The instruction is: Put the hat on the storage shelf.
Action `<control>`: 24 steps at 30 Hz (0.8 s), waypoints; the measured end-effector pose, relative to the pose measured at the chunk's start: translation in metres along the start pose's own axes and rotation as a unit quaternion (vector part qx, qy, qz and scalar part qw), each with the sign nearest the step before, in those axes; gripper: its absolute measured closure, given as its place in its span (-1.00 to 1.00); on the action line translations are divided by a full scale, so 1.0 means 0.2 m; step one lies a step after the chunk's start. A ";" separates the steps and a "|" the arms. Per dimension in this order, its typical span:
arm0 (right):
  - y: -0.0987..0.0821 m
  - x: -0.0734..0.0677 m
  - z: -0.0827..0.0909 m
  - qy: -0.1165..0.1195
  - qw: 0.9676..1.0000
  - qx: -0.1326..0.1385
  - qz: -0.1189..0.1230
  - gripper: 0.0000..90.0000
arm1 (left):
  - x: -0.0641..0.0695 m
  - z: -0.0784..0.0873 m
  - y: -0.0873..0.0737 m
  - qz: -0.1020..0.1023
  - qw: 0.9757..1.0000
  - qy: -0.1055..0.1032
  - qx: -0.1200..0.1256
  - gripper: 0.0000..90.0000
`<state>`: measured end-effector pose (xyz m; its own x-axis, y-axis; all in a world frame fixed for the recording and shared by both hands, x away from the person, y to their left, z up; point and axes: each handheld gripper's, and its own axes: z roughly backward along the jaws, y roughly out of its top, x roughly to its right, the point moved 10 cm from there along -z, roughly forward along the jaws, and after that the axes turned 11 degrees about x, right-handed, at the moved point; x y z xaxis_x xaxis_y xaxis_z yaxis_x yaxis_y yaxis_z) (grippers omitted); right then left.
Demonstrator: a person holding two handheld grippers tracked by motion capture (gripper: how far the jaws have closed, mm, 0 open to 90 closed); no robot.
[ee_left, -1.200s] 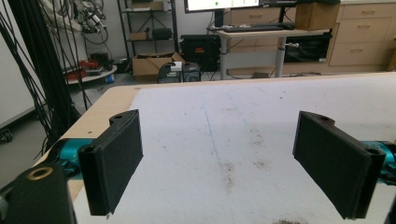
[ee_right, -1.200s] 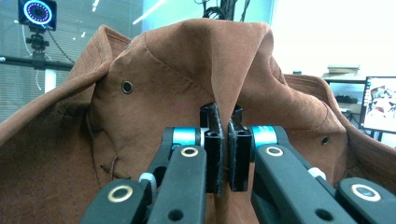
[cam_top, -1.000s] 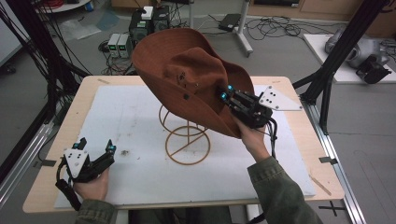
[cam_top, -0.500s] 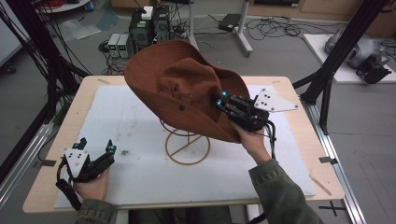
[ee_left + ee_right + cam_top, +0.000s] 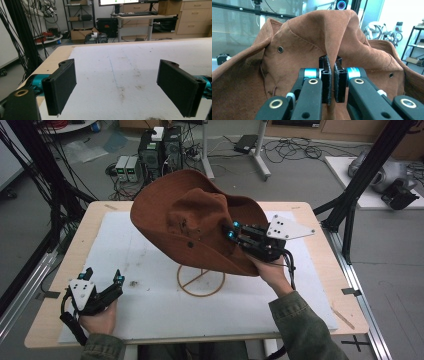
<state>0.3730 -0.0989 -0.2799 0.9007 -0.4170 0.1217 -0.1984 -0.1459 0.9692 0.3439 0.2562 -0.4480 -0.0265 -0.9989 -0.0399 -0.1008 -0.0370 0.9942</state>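
A brown suede wide-brimmed hat [image 5: 195, 222] hangs tilted in the air above a round wire hat stand [image 5: 201, 281] on the table. My right gripper [image 5: 231, 231] is shut on a fold of the hat's crown; in the right gripper view that fold [image 5: 331, 53] of the hat [image 5: 287, 50] is pinched between the two black jaws of the right gripper [image 5: 331, 82]. My left gripper [image 5: 102, 275] rests near the table's front left corner, open, with nothing between its fingers [image 5: 61, 85], and the left gripper [image 5: 120, 87] points across the white mat.
A white mat [image 5: 140, 250] covers the wooden table [image 5: 320, 270]. Black frame posts [image 5: 360, 185] stand at the right and left. Computers and cables [image 5: 160, 150] lie on the floor beyond the far edge.
The right gripper has carried the hat lower and a little leftward over the wire stand, tilting it flatter. The left gripper has stayed put.
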 end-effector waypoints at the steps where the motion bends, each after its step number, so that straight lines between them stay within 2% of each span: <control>1: -0.01 0.01 0.00 -0.003 1.000 -0.005 0.001 0.94 | 0.00 0.00 0.00 0.000 1.000 0.000 0.001 -0.64; 10: -0.06 0.01 -0.01 -0.005 1.000 -0.028 -0.004 0.91 | 0.00 0.00 0.00 0.000 1.000 0.000 0.000 -0.64; 17: -0.09 0.00 -0.01 0.010 0.999 -0.050 0.003 0.86 | 0.00 0.00 0.00 -0.001 1.000 0.000 -0.002 -0.64; 24: -0.07 0.01 -0.02 0.003 0.999 -0.042 0.007 0.70 | 0.00 0.00 0.00 0.000 1.000 0.000 -0.002 -0.64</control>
<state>0.3782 -0.0946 -0.2932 0.9007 -0.4126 0.1362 -0.1782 -0.0647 0.9819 0.3438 0.2568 -0.4486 -0.0269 -0.9988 -0.0407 -0.0967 -0.0379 0.9946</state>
